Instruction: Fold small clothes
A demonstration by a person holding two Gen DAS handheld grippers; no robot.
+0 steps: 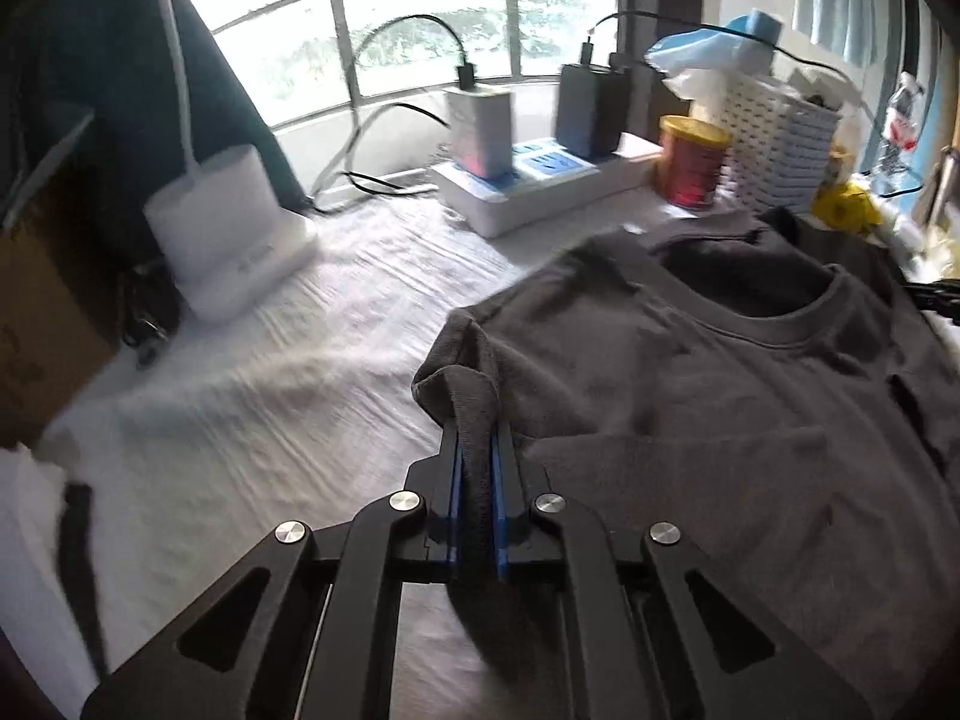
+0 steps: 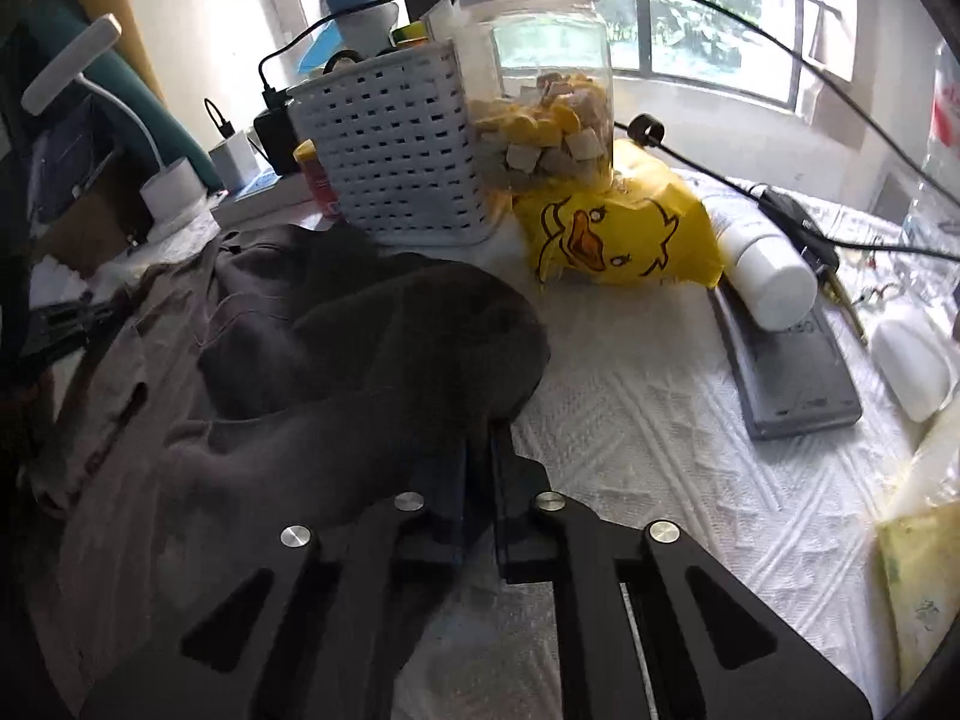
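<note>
Left gripper (image 1: 475,450): blue pads clamped on a bunched sleeve end of the shirt (image 1: 720,396), cloth standing up between the fingers. Right gripper (image 2: 480,456): fingers close together under a dark hump of the same shirt (image 2: 336,360); cloth drapes over the tips, so it appears to grip the other sleeve or side, but the contact itself is hidden.

Shirt: dark grey, lying chest-up on the white cloth (image 1: 288,372) covering the table, collar (image 1: 774,312) pointing away from the left gripper and open. Body mostly spread out, wrinkled, no clean fold line visible. Both sides raised off the surface at the grippers.

Progress (judgement): early. Garment laid out and both sides picked up; no fold completed. Left to do: bring the sleeves or sides in over the chest, then fold the length, then flatten.

Surroundings: basket (image 2: 396,162) just beyond the shirt's far edge, red can (image 1: 690,162) beside it, snack jar (image 2: 540,78) and yellow duck bag (image 2: 618,234) to the right. Power strip (image 1: 540,186) with chargers near the window. Clutter crowds the far edge; room to fold is on the near side.
</note>
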